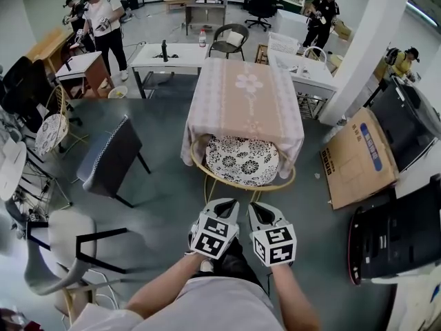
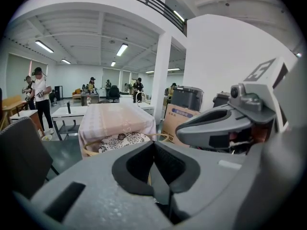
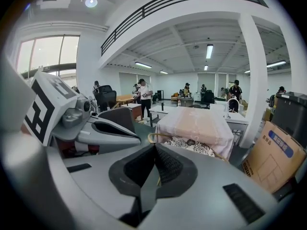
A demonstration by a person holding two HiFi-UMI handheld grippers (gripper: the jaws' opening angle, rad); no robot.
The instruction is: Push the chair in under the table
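Grey floor (image 1: 165,205) all round, and a white pillar (image 1: 362,47) rises on the right with a flat cardboard box (image 1: 358,158) near its foot. Dark chair (image 1: 110,158) off left, white desks (image 1: 169,55) behind. Strip lights (image 2: 44,46) glow overhead; a tall window (image 3: 60,54) brightens one side.

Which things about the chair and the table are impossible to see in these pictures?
- Head view: the tablecloth hides the legs under it and the far part of the chair.
- Left gripper view: the left gripper covers the chair's legs.
- Head view: print on the cardboard box is too small.
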